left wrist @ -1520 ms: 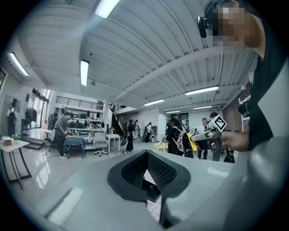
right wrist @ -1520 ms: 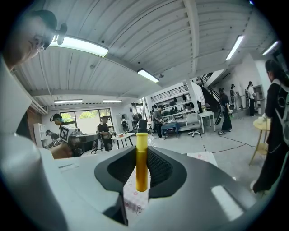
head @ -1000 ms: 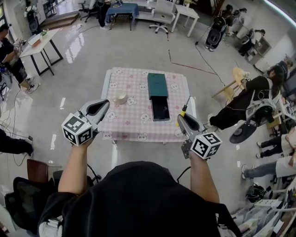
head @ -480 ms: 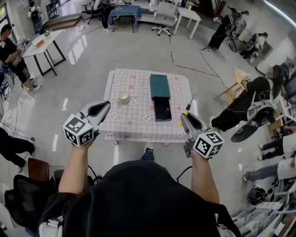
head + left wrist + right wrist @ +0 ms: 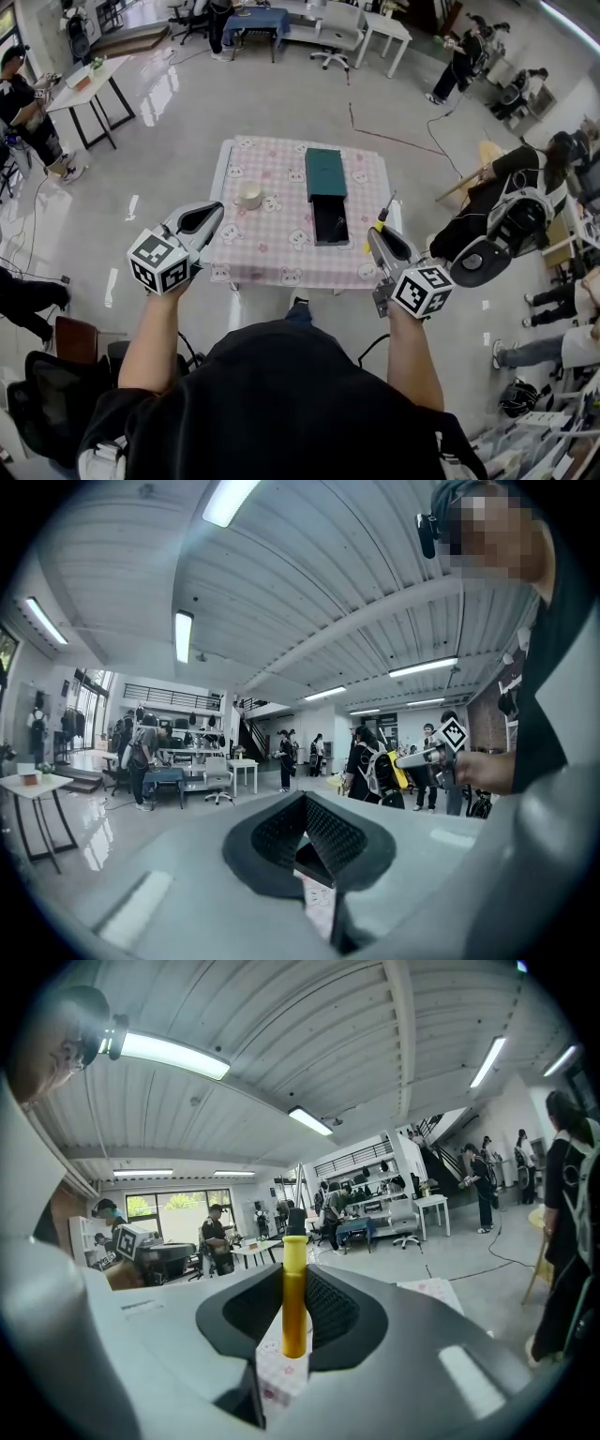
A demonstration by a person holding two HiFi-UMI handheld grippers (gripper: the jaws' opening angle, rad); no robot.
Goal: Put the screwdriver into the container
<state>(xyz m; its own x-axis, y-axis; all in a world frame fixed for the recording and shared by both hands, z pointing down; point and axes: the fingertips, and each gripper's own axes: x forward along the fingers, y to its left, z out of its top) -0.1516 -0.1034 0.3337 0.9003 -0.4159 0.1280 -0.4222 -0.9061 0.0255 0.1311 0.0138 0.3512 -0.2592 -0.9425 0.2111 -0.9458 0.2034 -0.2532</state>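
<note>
A square desk (image 5: 272, 267) draped in a pink-and-white checked cloth stands on the glossy grey floor (image 5: 169, 159). A small round cream cup (image 5: 249, 197) sits on the desk's left half. Farther off are a white table with black legs (image 5: 89, 80), a blue-covered table (image 5: 251, 19) and a white office chair (image 5: 336, 33). A thin dark cable (image 5: 394, 139) crosses the floor.

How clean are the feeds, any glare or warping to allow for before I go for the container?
Head view: table and container sharp, glare only on the floor at upper left, edges bowed by the wide lens. Right gripper view: heavy fisheye, dark corners, yet the screwdriver handle is crisp between the jaws. Left gripper view: same warping and dark rim.
</note>
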